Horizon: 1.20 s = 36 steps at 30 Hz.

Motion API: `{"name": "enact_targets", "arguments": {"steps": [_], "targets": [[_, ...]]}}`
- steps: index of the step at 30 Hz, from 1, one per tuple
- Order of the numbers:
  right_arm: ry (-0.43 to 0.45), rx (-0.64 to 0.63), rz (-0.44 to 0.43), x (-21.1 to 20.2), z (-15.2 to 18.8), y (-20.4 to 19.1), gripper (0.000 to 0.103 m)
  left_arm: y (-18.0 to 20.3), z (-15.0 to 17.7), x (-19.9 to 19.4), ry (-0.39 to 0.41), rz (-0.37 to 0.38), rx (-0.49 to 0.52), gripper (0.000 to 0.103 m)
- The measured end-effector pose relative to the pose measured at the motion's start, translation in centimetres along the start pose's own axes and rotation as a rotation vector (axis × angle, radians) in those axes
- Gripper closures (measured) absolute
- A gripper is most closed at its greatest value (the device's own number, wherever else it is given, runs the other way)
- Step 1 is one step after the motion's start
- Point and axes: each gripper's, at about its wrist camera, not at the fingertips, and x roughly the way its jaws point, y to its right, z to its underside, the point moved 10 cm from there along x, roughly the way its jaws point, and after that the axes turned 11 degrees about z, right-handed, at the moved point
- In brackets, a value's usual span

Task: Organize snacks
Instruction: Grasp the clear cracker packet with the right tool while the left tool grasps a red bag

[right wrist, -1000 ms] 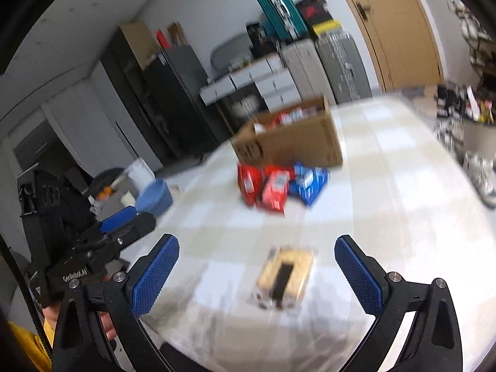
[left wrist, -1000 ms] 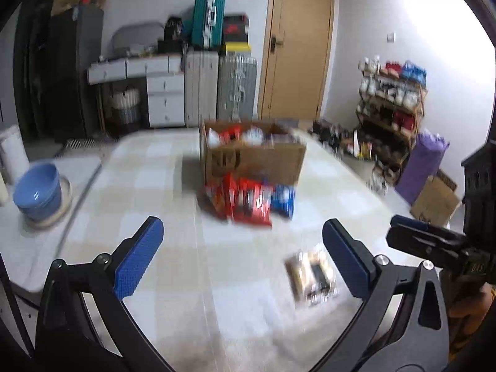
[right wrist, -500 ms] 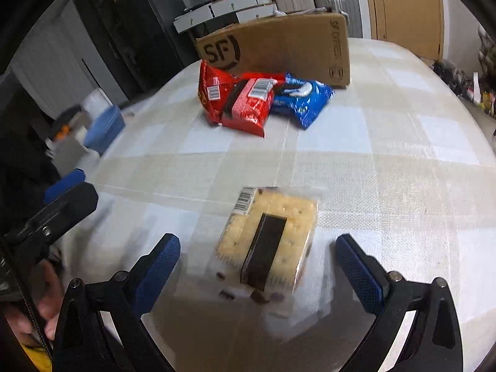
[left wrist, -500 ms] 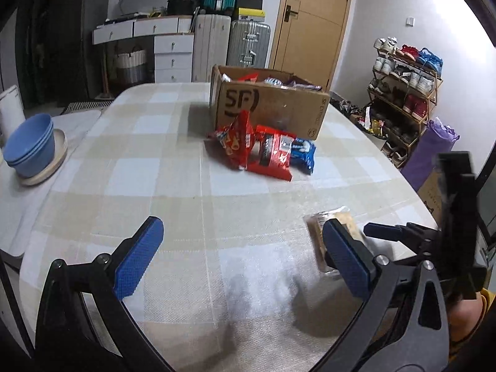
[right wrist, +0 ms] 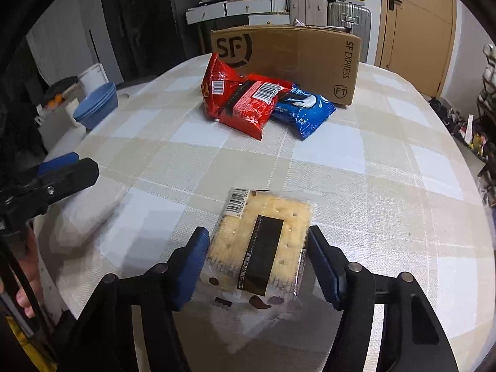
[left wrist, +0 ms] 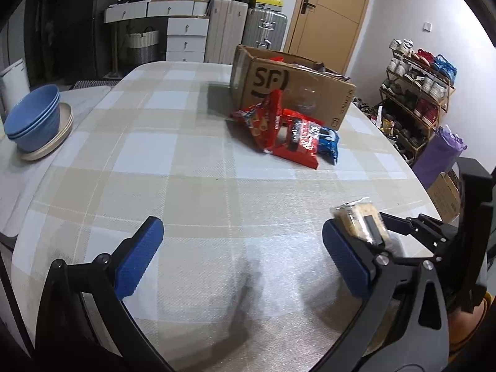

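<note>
A clear-wrapped cracker pack point(right wrist: 263, 241) with a dark label lies on the checked tablecloth point(right wrist: 372, 186). My right gripper point(right wrist: 255, 241) is around it, jaws closing, and both blue pads touch its sides. In the left wrist view the cracker pack point(left wrist: 359, 220) sits tilted in the right gripper point(left wrist: 387, 226). My left gripper point(left wrist: 245, 248) hangs open over bare cloth with nothing between its fingers. Further back two red snack bags point(right wrist: 248, 105) and a blue cookie pack point(right wrist: 300, 108) lie against an SF cardboard box point(right wrist: 294, 59) with snacks inside.
Stacked blue bowls point(left wrist: 34, 114) sit on a plate at the table's left end. Right of the table stand a shoe rack point(left wrist: 418, 93) and a purple bag point(left wrist: 440, 158). Suitcases point(left wrist: 263, 28), drawers and a wooden door point(left wrist: 328, 12) line the back wall.
The right gripper's jaws have come in from wide open onto the sides of the cracker pack. Both grippers have dropped closer to the table.
</note>
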Motion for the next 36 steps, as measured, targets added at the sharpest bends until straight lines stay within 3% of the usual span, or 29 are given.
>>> {"name": "enact_targets", "arguments": {"steps": [8,17,21,27,33,36], "targets": [[0.027,0.076,-0.069,-0.6,0.3,0.4,0.039,0.2,0.1,0.3,-0.007,-0.003,0.003,0.001],[0.079,0.211,-0.219,-1.8,-0.8,3.0,0.039,1.1,-0.1,2.2,-0.051,-0.015,0.064,0.001],[0.108,0.257,-0.246,-1.8,-1.9,4.9,0.039,0.4,-2.6,4.3,-0.054,-0.042,0.064,0.001],[0.132,0.291,-0.285,-1.2,-3.4,6.5,0.039,-1.0,-7.7,9.1,-0.064,0.008,-0.071,0.001],[0.148,0.283,-0.311,-0.8,-4.7,6.6,0.039,-2.6,-10.5,13.5,-0.080,-0.044,-0.091,0.001],[0.145,0.278,-0.327,-0.6,-4.9,6.3,0.039,-3.3,-11.1,15.3,-0.095,-0.043,-0.095,0.009]]}}
